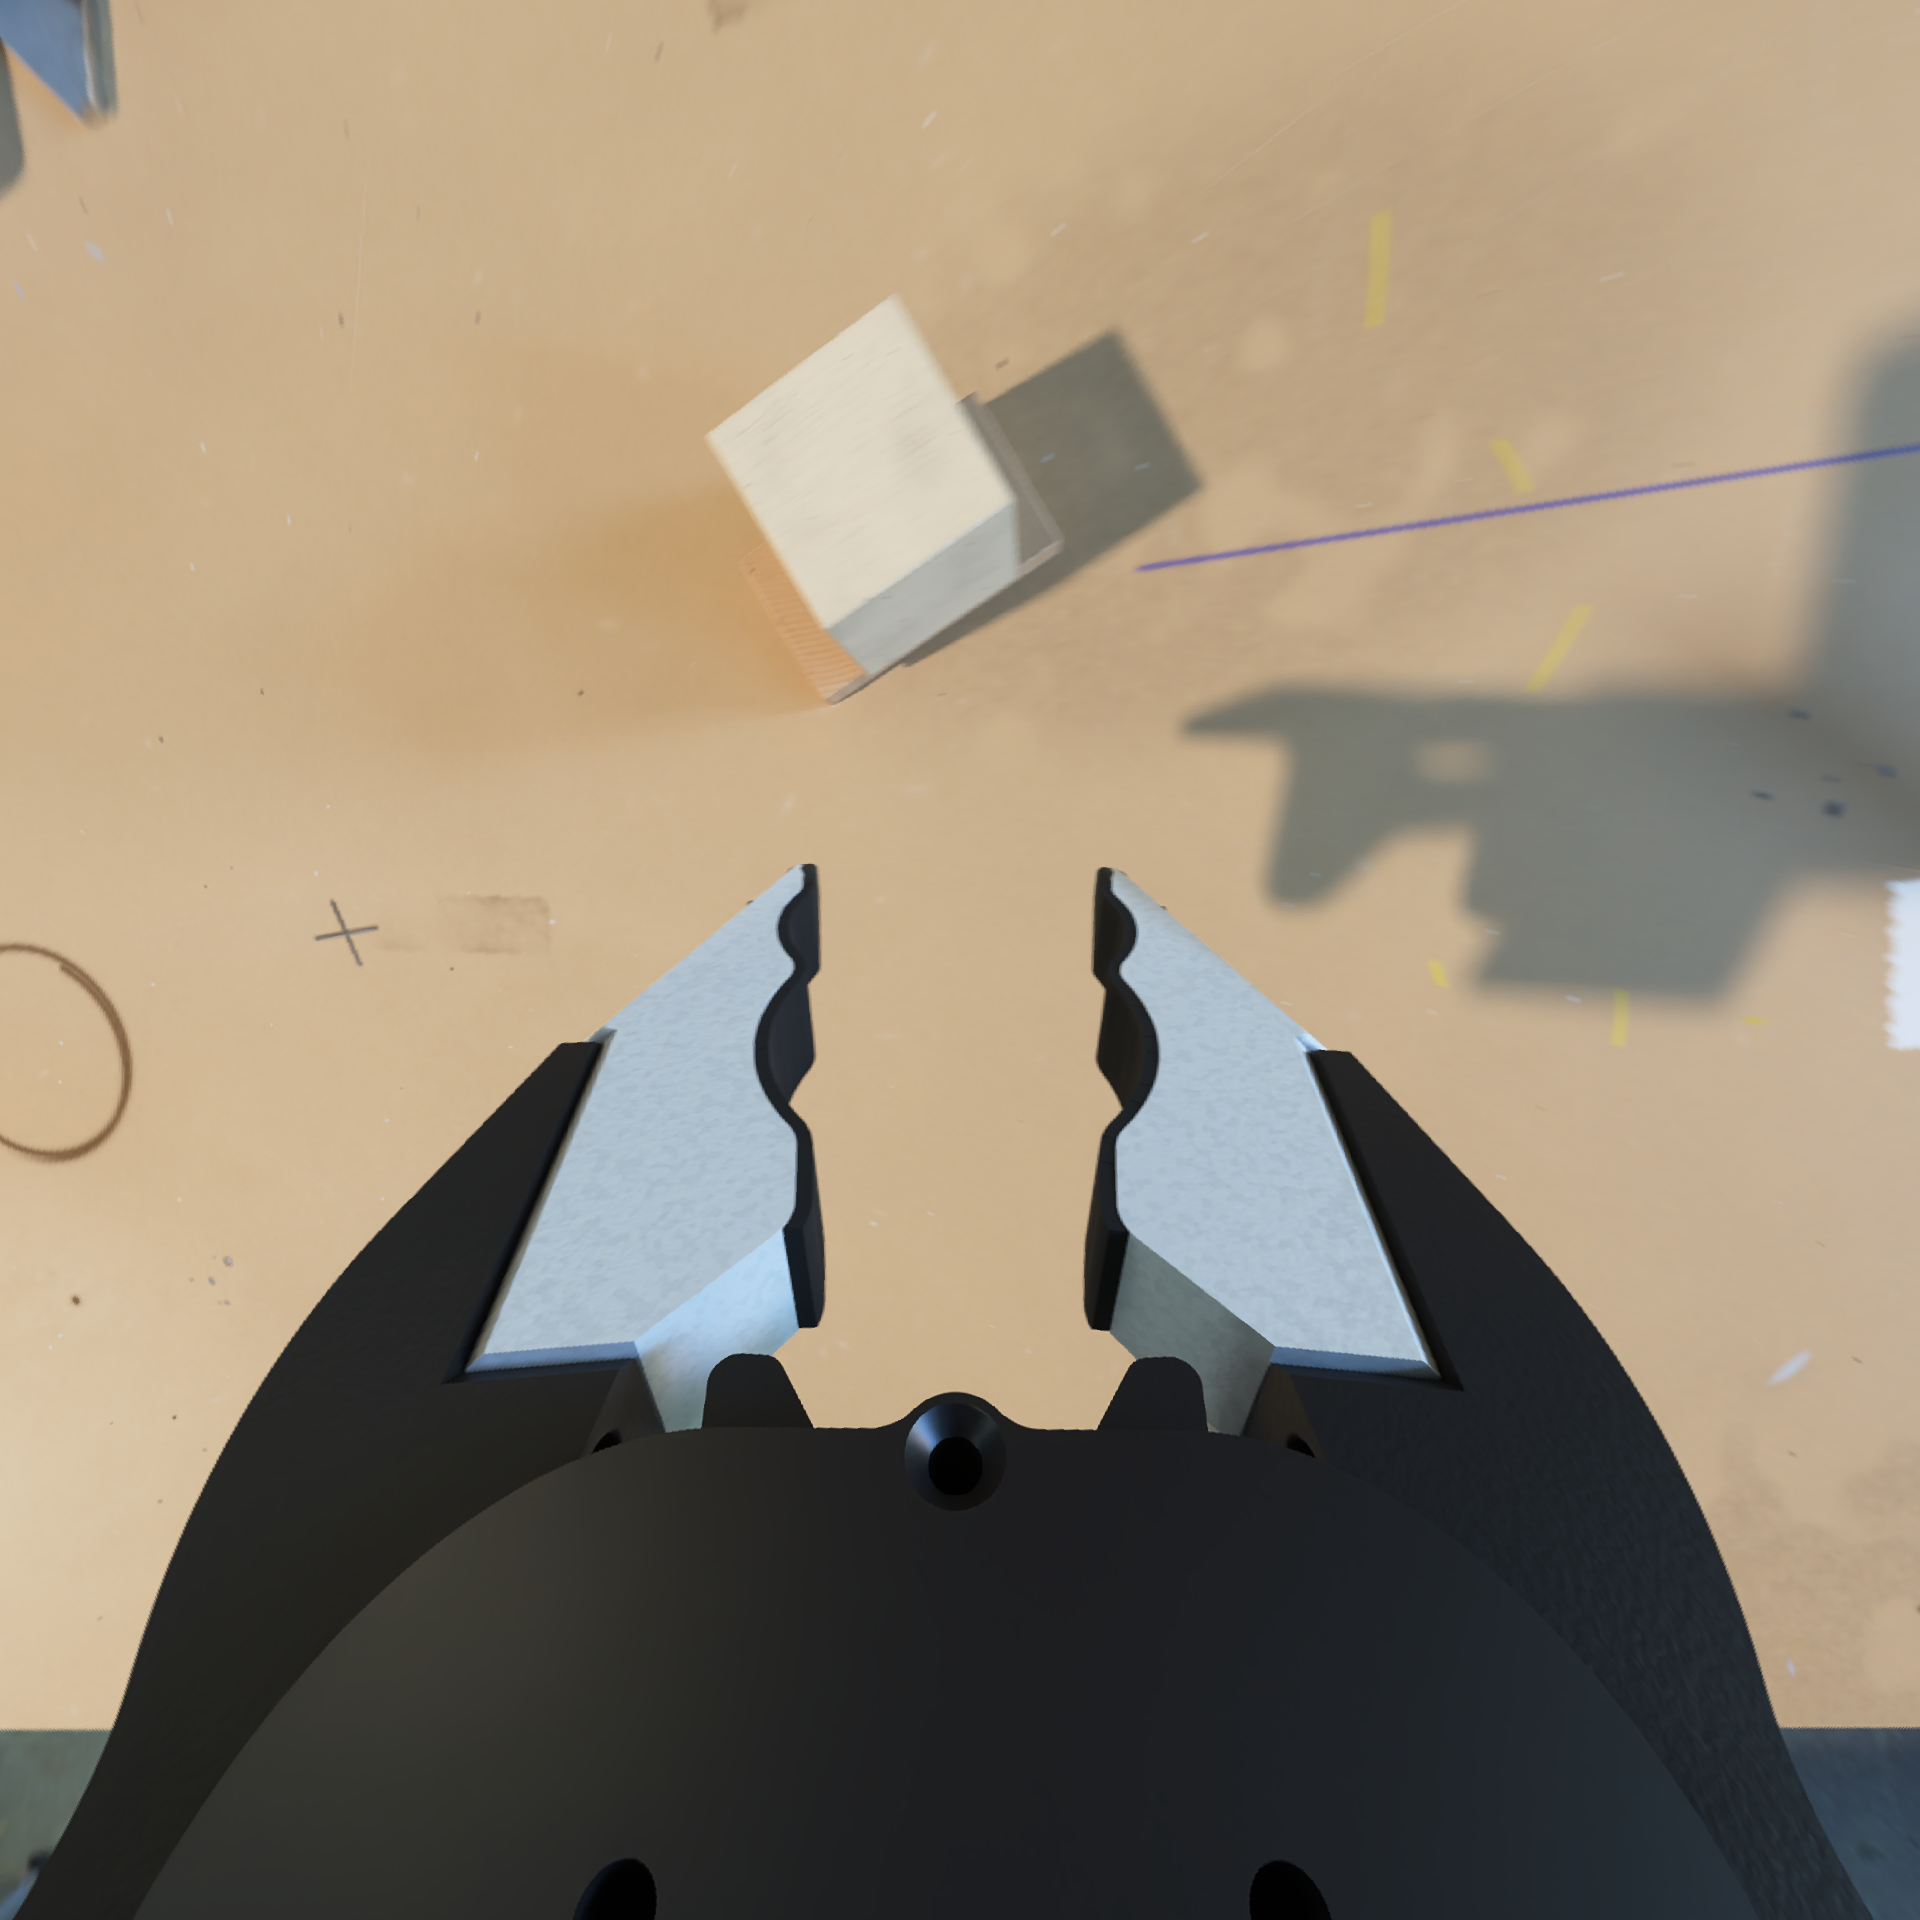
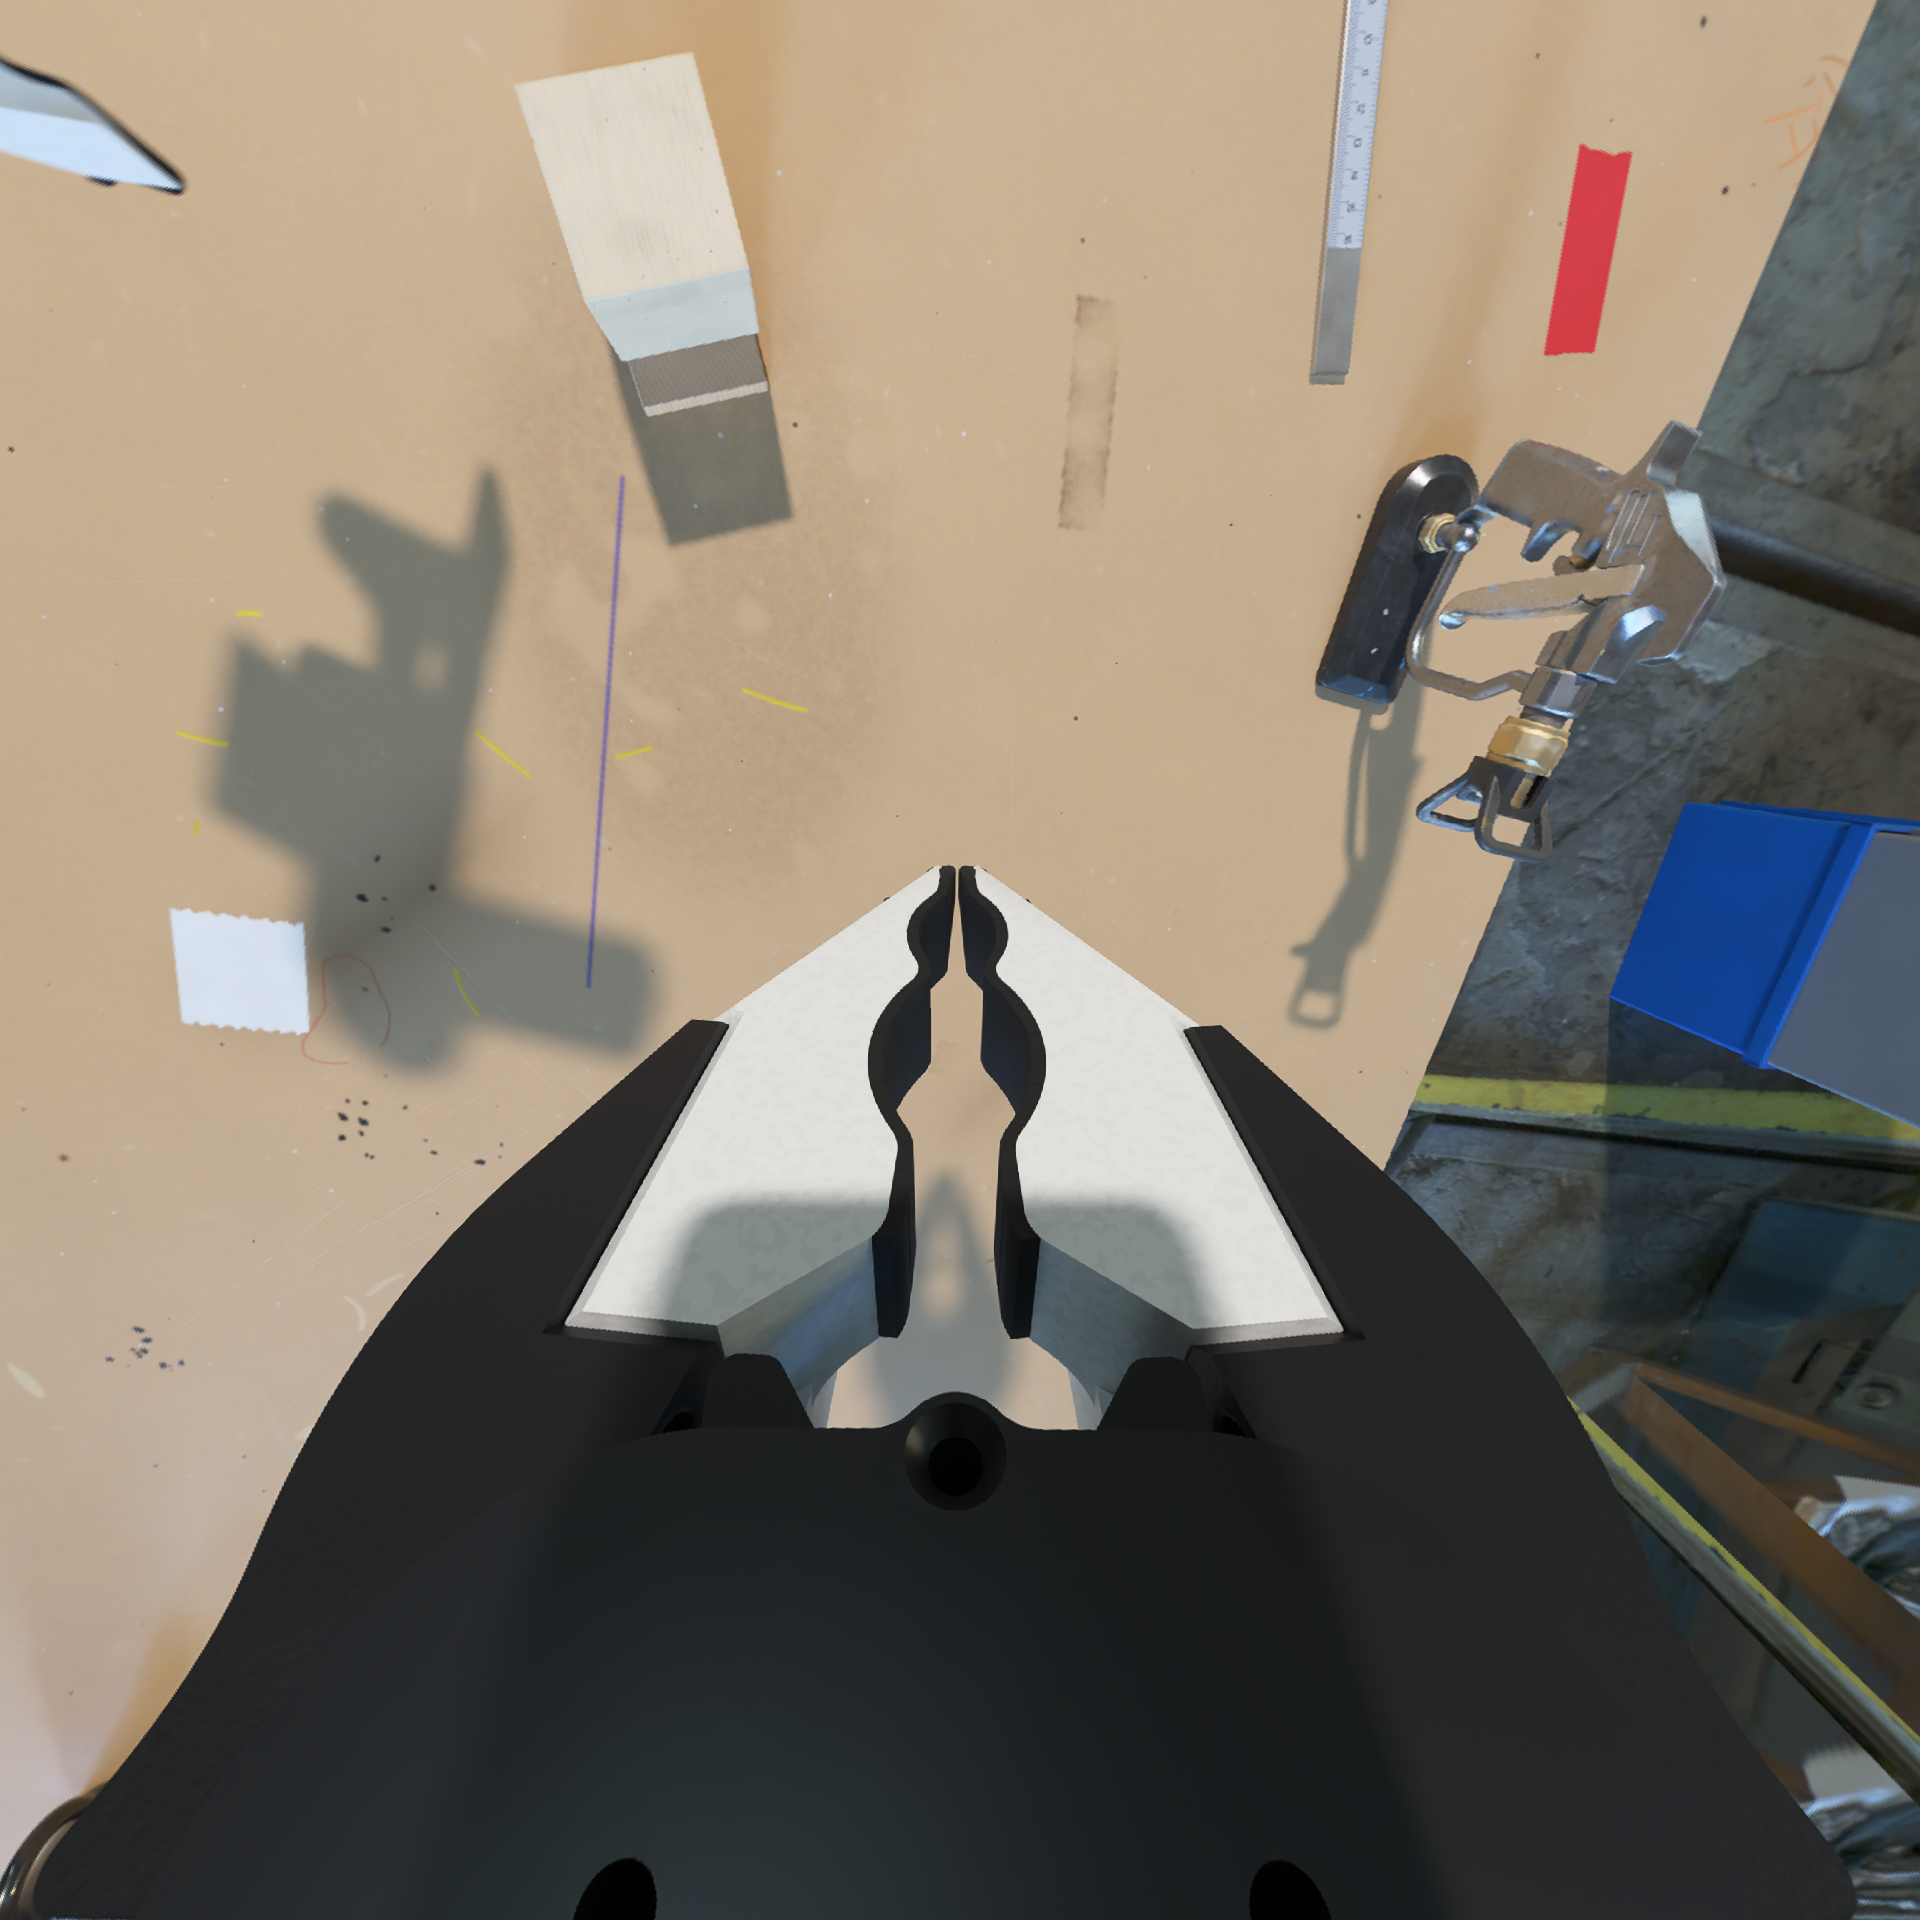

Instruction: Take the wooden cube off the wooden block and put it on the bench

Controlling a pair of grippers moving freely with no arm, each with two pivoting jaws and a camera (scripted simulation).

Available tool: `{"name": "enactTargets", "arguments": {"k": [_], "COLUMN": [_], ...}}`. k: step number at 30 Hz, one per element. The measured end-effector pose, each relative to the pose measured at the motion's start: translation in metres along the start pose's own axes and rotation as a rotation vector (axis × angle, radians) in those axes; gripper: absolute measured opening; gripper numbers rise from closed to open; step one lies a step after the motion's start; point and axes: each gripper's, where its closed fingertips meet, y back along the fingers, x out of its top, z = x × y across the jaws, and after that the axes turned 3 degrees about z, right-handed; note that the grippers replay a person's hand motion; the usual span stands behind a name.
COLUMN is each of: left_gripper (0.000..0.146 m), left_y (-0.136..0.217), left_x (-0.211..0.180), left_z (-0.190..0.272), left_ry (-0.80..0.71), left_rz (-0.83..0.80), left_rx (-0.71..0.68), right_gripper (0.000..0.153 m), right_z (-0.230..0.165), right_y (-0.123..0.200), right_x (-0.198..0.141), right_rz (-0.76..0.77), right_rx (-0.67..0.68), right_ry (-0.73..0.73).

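1. The wooden cube sits on top of the wooden block, of which only a thin darker strip shows beneath it; the stack stands on the tan bench, well in from its edges.
2. In the left wrist view the cube is turned diagonally to the gripper's line, one corner pointing toward the fingers. In the right wrist view the cube and the block read as one upright column, its long axis vertical, throwing a shadow across the bench.
3. The only container is a blue bin off the bench's right edge; its contents cannot be made out.
4. The left gripper hangs above the bench with its jaws spread wide and empty, the cube ahead of its tips and slightly left, well apart.
5. The right gripper has its jaws drawn together with nothing between them; the cube lies far ahead and to the left.
6. Near the right edge lie a steel ruler, red tape and a spray gun; a white paper scrap lies to the left.
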Motion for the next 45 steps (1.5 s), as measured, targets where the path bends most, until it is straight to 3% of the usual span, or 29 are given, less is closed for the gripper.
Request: {"name": "enactTargets", "arguments": {"k": [2, 5, 8, 12, 19, 28, 35, 41, 45], "left_gripper": [0.067, 0.091, 0.093, 0.09, 0.086, 0.093, 0.111, 0.096, 0.071], "left_y": [-0.018, -0.038, -0.054, -0.065, -0.078, -0.08, -0.09, -0.103, -0.105], "left_x": [0.0, 0.009, 0.016, 0.011, 0.002, 0.048, 0.051, 0.047, 0.045], "left_z": [-0.02, -0.047, -0.063, -0.068, -0.047, -0.032, -0.022, -0.027, -0.025], "left_ry": [0.004, -0.254, -0.455, -0.538, -0.646, -0.722, -0.867, -0.967, -0.959], "left_rz": [-0.047, -0.061, -0.105, -0.215, -0.216, -0.052, -0.1, -0.168, -0.17], "left_rx": [0.018, 0.09, 0.049, -0.014, -0.053, -0.123, -0.211, -0.222, -0.254], "right_gripper": [0.0, 0.0, 0.0, 0.001, 0.0, 0.0, 0.001, 0.0, 0.0], "right_z": [0.0, 0.0, 0.0, 0.0, 0.0, 0.0, 0.0, 0.0, 0.0], "right_y": [0.0, 0.0, 0.0, 0.0, 0.0, 0.0, 0.0, 0.0, 0.0], "right_x": [0.0, 0.0, 0.0, 0.0, 0.0, 0.0, 0.0, 0.0, 0.0], "right_rz": [0.006, 0.013, 0.012, 0.014, 0.04, 0.025, 0.01, 0.019, 0.036], "right_rx": [-0.012, -0.016, -0.006, -0.016, 0.003, -0.009, -0.01, -0.005, 0.003], "right_ry": [-0.008, -0.017, -0.028, -0.038, -0.053, -0.047, -0.042, -0.053, -0.065]}}
